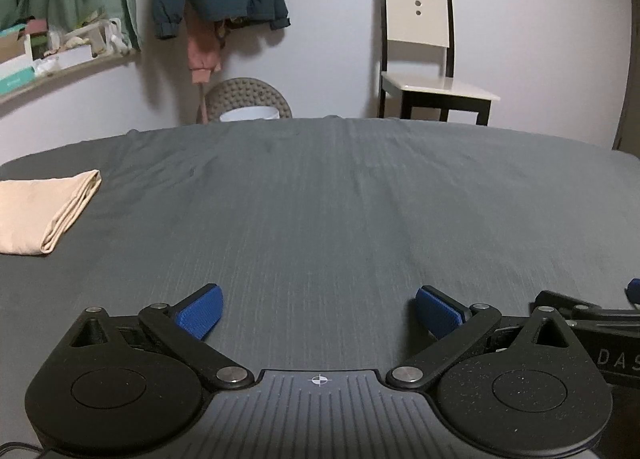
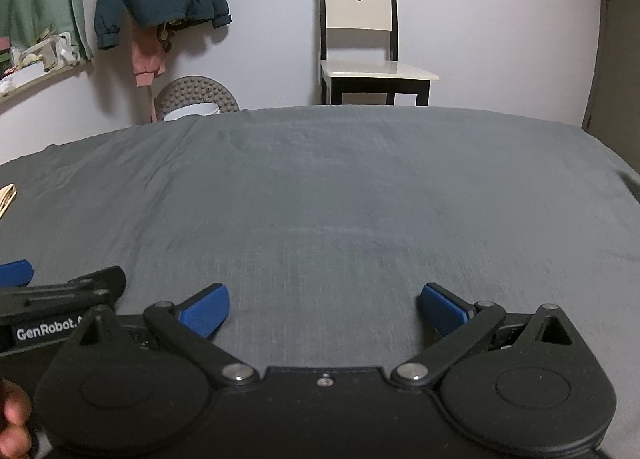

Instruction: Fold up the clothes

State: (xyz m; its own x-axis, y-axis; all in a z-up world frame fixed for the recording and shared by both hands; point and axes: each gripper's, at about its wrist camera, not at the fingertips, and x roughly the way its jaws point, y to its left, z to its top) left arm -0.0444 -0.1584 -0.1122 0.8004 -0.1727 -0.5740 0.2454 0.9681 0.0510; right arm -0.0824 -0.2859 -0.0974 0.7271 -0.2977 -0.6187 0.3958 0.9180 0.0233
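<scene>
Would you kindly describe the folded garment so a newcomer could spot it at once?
Start at the grey bed filling the room. Near its left edge lies the folded garment, a flat cream rectangle. It is the only pale item on the sheet.

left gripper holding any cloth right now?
No. The left gripper is open over the bare grey sheet, and the folded beige cloth lies apart at far left.

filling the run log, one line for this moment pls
left gripper open, empty | right gripper open, empty | beige garment folded on bed
</scene>
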